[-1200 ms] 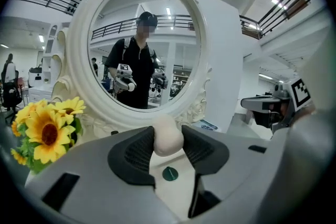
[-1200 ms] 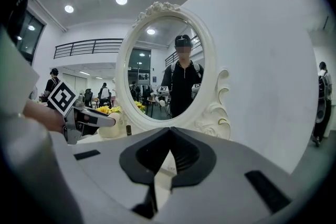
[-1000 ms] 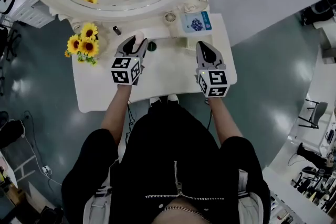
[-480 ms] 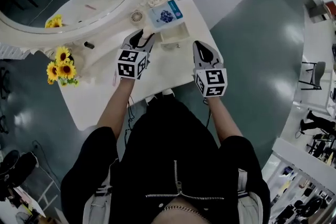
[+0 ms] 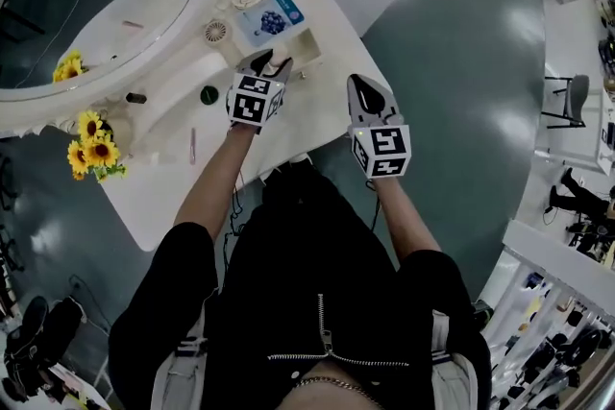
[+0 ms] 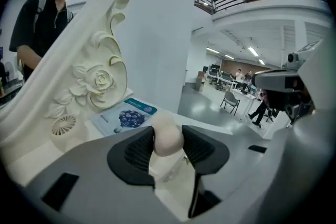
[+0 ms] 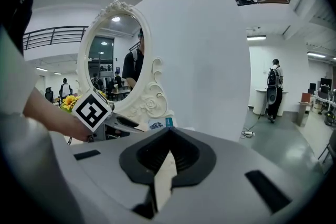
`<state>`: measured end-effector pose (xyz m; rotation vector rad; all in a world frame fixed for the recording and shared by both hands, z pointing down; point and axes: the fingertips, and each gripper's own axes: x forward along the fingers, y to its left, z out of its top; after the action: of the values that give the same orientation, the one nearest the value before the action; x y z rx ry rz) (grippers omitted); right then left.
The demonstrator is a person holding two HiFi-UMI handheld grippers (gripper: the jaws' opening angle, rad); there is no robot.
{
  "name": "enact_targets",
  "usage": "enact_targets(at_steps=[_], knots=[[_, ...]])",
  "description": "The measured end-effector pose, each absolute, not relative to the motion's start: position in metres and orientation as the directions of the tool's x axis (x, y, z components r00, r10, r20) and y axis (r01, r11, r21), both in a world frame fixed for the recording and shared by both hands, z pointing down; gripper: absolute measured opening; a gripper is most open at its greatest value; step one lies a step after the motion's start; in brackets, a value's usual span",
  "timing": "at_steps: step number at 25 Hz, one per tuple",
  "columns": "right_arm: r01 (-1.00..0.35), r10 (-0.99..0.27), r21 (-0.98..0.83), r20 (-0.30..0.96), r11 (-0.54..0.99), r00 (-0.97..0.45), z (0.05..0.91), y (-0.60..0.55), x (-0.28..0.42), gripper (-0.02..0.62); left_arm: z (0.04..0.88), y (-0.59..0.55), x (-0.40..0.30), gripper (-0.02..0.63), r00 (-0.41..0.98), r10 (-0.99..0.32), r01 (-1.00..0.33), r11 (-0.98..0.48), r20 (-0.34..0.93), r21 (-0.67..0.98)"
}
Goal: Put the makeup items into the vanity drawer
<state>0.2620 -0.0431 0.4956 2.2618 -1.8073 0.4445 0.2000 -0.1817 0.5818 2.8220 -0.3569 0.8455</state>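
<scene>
Pinching a beige makeup sponge [image 6: 167, 136] right at the small open vanity drawer [image 5: 306, 45]!
Clamped at half width in the left gripper [image 5: 272, 64], nose tipped down toward the drawer beside the mirror [image 5: 115, 5], likely for a clean drop inside. Pressed together and empty on the right gripper [image 5: 365, 93], parked clear. Left to collect: green pot [image 5: 209, 94], pink stick [image 5: 192, 145].

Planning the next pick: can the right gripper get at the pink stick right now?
Probably not directly: the pink stick lies beyond the left forearm, which stretches between it and the right gripper.
</scene>
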Motion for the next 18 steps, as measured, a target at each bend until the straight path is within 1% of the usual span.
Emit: enact_targets(at_steps=[5,10,14,18], knots=[[-0.967,-0.898,-0.032,0.381,-0.252,0.221,0.504,-0.032,0.267,0.008,0.61,-0.178,0.211,0.178,0.781,-0.147,-0.276,-0.953,0.607,0.124],[-0.965,-0.885,-0.03,0.406,-0.262,0.227,0.513,-0.021,0.266,0.008,0.631,-0.18,0.214,0.183,0.75,-0.144,-0.312,-0.938,0.645,0.153],[-0.961,-0.879,-0.035,0.413,-0.275,0.237,0.514,-0.015,0.268,0.007,0.638,-0.183,0.212,0.186,0.743,-0.153,-0.348,-0.92,0.652,0.18],[-0.961,-0.879,-0.035,0.415,-0.275,0.236,0.515,-0.014,0.268,0.008,0.643,-0.183,0.21,0.206,0.74,-0.157,-0.361,-0.913,0.653,0.189]])
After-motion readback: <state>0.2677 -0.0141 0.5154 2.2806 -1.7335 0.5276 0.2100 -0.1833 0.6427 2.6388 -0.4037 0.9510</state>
